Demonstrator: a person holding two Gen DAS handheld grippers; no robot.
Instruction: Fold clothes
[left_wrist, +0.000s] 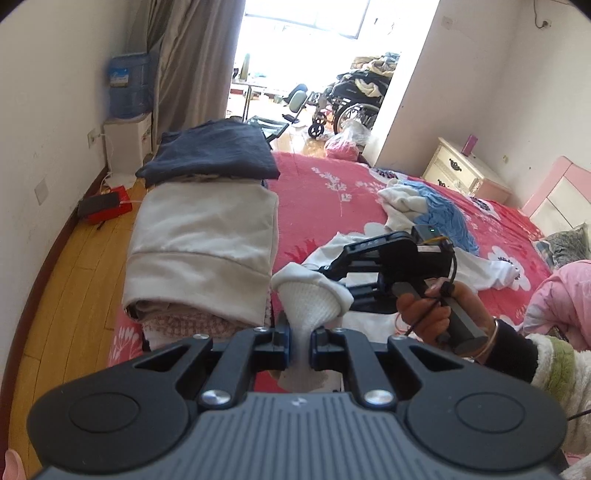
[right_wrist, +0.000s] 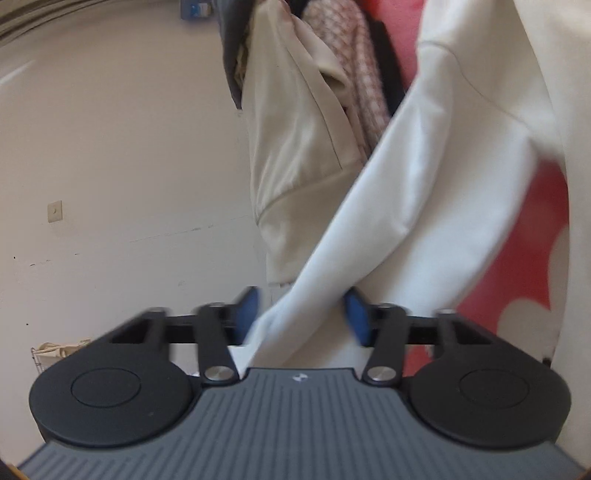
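Observation:
A white sweatshirt (left_wrist: 476, 266) lies on the red flowered bed (left_wrist: 325, 192), one sleeve lifted off it. My left gripper (left_wrist: 301, 343) is shut on that sleeve just below its ribbed cuff (left_wrist: 308, 295), which flares out above the pads. A person's hand (left_wrist: 424, 314) holds my right gripper (left_wrist: 334, 282) from the right, its fingertips at the cuff's folded edge. In the right wrist view the white sleeve (right_wrist: 424, 184) runs down between the blue pads (right_wrist: 356, 319) of the right gripper (right_wrist: 301, 319) and fills the gap. That view is blurred.
A stack of folded clothes, beige (left_wrist: 203, 236) in front and navy (left_wrist: 210, 151) behind, sits at the bed's left edge. A loose white and blue pile (left_wrist: 432, 210) lies further back. A nightstand (left_wrist: 458, 170), a water dispenser (left_wrist: 127, 88) and a wheelchair (left_wrist: 354, 99) stand beyond.

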